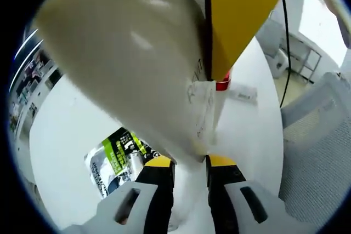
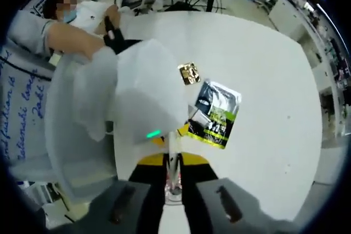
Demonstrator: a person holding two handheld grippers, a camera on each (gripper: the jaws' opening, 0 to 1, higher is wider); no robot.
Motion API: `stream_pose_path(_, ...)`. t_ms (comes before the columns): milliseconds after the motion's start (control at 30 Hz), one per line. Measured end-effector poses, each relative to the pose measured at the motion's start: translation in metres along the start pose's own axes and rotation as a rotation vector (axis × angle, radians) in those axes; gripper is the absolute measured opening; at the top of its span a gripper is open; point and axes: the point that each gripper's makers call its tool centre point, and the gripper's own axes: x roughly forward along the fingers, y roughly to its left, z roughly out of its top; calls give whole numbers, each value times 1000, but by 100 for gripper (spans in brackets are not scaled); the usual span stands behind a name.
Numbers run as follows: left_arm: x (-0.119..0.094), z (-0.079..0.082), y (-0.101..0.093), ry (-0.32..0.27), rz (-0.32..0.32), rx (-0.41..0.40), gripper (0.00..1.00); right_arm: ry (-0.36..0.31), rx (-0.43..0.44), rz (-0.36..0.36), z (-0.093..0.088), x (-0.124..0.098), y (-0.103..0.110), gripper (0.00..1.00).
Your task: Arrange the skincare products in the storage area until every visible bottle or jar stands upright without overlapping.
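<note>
Right gripper view: right gripper (image 2: 174,182) is pinching a white bag (image 2: 140,94) edge, lifting it over the table (image 2: 263,80). Left gripper (image 1: 190,169) is pinching the bag (image 1: 137,58) too, likely holding it open; a sachet (image 2: 215,113) is lying flat below.

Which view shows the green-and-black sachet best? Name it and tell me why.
The right gripper view: the green-and-black sachet lies flat on the white table, whole and unobstructed, beside a small gold packet. In the left gripper view the sachet is partly hidden behind the left tool and a large white bag.
</note>
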Motion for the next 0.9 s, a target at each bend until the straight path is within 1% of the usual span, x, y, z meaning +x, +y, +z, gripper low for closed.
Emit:
stream_pose_path(233, 0, 0, -1, 3, 2, 4, 19, 8, -19, -9, -1, 0, 0, 10)
stream_pose_path(400, 0, -1, -1, 14, 2, 10, 20, 25, -22, -33, -3, 1, -4, 12)
stream_pose_path(467, 0, -2, -1, 16, 4, 12, 22, 54, -32, -47, -9, 1, -7, 16)
stream_pose_path(533, 0, -2, -1, 18, 4, 16, 23, 60, -33, -59, -12, 1, -7, 19)
stream_pose_path(633, -1, 0, -1, 16, 6, 21, 24, 45, -28, -67, -11, -1, -5, 22)
stream_pose_path(767, -2, 1, 0, 15, 11, 24, 26, 28, -30, -92, -11, -5, -7, 30)
stream_pose_path(900, -6, 3, 1, 9, 19, 23, 28, 20, -17, -102, -15, -6, -7, 36)
